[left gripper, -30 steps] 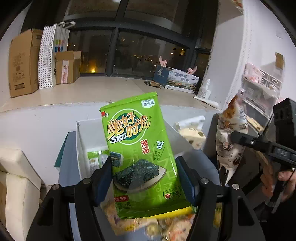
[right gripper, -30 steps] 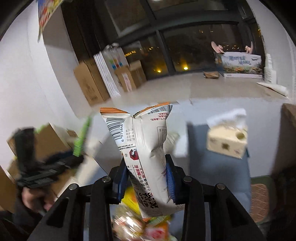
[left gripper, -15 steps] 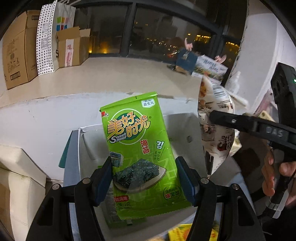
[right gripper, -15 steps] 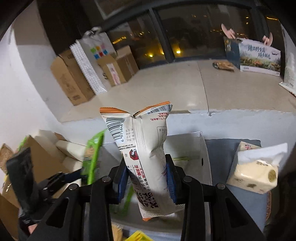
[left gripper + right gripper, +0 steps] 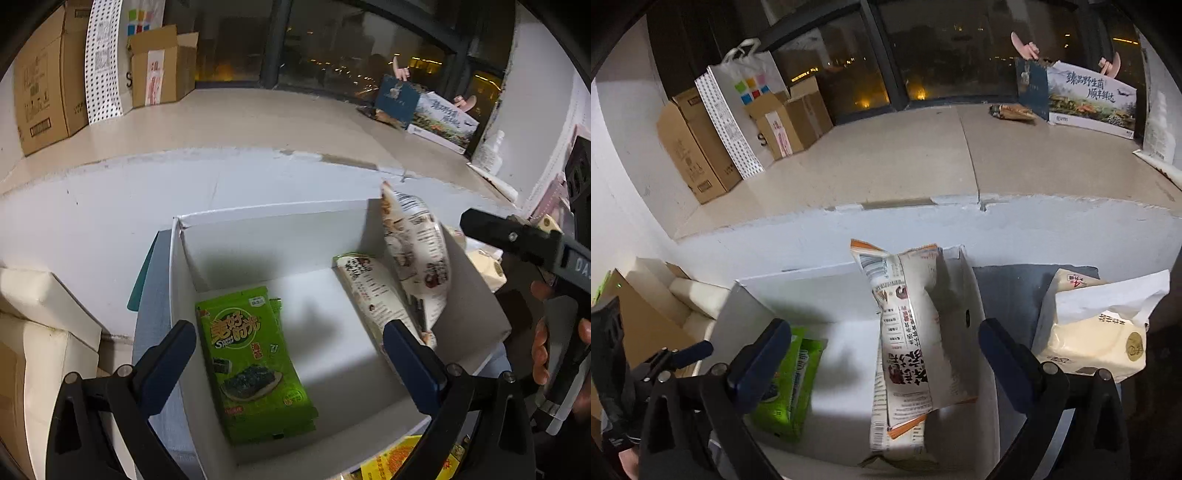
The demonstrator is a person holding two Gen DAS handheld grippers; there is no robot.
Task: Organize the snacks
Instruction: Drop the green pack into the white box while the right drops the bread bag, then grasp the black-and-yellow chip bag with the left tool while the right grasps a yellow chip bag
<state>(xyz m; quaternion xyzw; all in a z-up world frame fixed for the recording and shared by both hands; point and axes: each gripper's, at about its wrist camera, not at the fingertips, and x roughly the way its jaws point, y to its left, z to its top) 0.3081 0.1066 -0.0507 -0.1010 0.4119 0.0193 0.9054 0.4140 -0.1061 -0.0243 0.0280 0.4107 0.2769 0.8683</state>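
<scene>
Both hand-held grippers have let go: the green seaweed packet (image 5: 255, 365) and the white snack bag (image 5: 912, 332) now lie in the white box (image 5: 258, 236).

Seaweed packs (image 5: 255, 365) lie left in the box (image 5: 266, 236) (cream packets (image 5: 373, 295) right), tissues (image 5: 1097, 332) outside

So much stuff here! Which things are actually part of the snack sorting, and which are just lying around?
Part of the job:
white box
green seaweed packs
white-and-orange snack bags
left hand-held gripper, open
right hand-held gripper, open
yellow snack pack

Just lying about:
tissue pack
cardboard boxes
dotted paper bag
</scene>
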